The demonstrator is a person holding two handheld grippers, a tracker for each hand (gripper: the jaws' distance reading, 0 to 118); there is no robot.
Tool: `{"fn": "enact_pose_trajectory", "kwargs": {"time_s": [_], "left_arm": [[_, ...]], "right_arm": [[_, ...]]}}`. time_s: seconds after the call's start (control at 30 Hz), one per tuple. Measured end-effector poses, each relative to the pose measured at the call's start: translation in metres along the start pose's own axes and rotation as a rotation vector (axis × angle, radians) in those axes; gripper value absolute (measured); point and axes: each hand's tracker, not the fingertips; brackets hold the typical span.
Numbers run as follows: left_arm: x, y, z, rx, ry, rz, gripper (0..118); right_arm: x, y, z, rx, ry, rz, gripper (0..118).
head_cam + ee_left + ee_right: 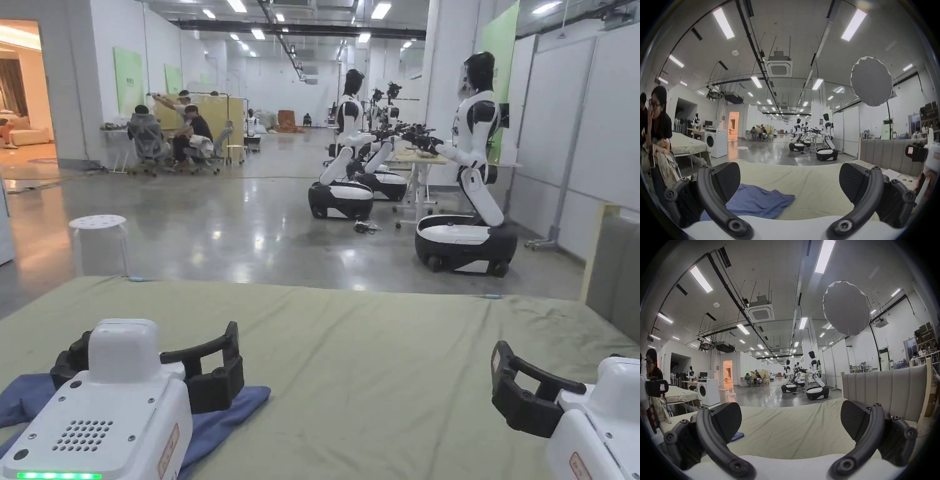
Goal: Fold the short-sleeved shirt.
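Left gripper (jaws apart) above shirt edge

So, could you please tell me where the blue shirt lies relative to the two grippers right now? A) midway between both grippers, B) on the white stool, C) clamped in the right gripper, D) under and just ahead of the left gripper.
D: the blue shirt lies on the bed sheet under and just ahead of the open left gripper, apart from the right gripper.

The left gripper covers most of the blue shirt. The right gripper is cut off by the frame's corner.
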Motion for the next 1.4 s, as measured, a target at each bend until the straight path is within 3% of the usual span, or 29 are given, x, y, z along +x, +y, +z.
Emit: {"fn": "enact_pose_trajectory", "kwargs": {"time_s": [0.27, 0.87, 1.4], "left_arm": [[0.009, -0.003, 0.000, 0.013, 0.013, -0.089, 118], [-0.001, -0.002, -0.015, -0.019, -0.006, -0.069, 118], [-0.009, 0.006, -0.012, 0.003, 0.015, -0.065, 118]], "right_arm": [[-0.003, 0.000, 0.001, 0.028, -0.009, 0.045, 118], [-0.013, 0.000, -0.014, 0.007, 0.062, 0.054, 118], [-0.016, 0.003, -0.010, 0.017, 0.058, 0.074, 118]]}}
